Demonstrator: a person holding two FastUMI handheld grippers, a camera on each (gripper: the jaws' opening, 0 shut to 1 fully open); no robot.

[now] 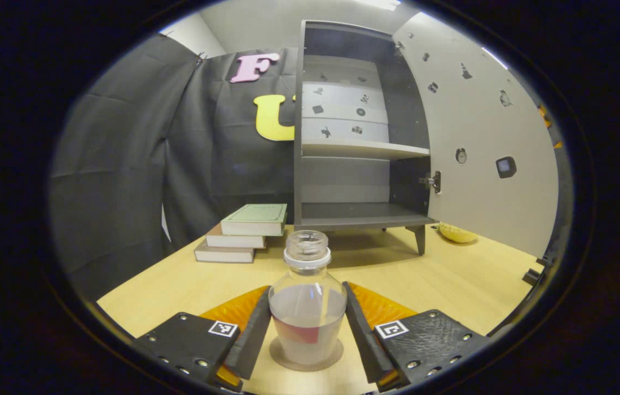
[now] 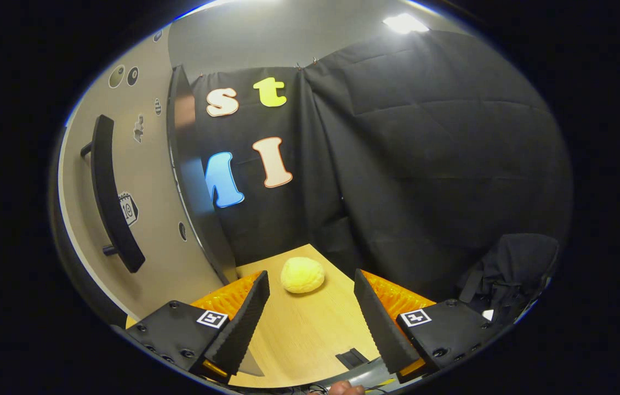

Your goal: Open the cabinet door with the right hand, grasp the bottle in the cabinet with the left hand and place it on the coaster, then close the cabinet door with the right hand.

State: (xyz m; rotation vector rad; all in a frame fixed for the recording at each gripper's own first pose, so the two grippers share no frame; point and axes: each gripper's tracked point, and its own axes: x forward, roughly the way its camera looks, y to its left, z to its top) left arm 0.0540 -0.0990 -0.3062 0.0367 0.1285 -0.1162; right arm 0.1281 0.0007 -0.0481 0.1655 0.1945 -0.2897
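A clear bottle with no cap, a red label and some liquid in it stands upright on a round brown coaster on the wooden table. My left gripper is shut on the bottle's wide body, one finger on each side. Behind it the grey cabinet stands with its shelves bare and its door swung wide to the right. My right gripper is open with nothing between its fingers, just right of the door's outer face and its black bar handle.
Three stacked books lie left of the cabinet. A yellow round object sits on the table by the door's free edge, also beneath the door in the left gripper view. Dark bundled cloth sits at the right.
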